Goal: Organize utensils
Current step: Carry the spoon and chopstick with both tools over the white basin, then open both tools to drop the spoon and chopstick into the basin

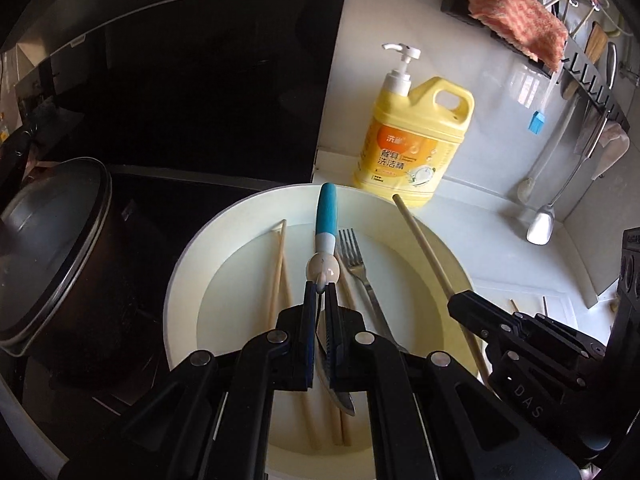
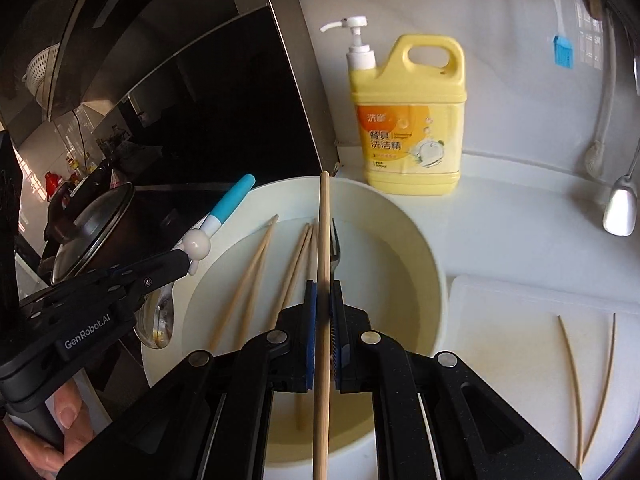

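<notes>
The white counter point(image 2: 520, 232) runs along a white wall, and a dark shiny stove panel point(image 1: 200, 100) fills the left side. A big white bowl point(image 2: 424, 264) sits on the counter with chopsticks point(image 2: 256, 276) and a fork point(image 1: 356, 268) lying inside it. The left gripper point(image 1: 320, 288) is squeezed tight on a spoon point(image 1: 326, 216) with a blue handle, held above the bowl. The right gripper point(image 2: 324, 288) is squeezed tight on one wooden chopstick point(image 2: 323, 240), also above the bowl. A yellow soap bottle point(image 2: 408, 120) stands behind the bowl. A white cutting board point(image 2: 520, 340) lies to the right with two chopsticks on it. A dark pot point(image 1: 52, 260) with a glass lid sits on the left. Tools hang from a wall rack point(image 1: 580, 68).
</notes>
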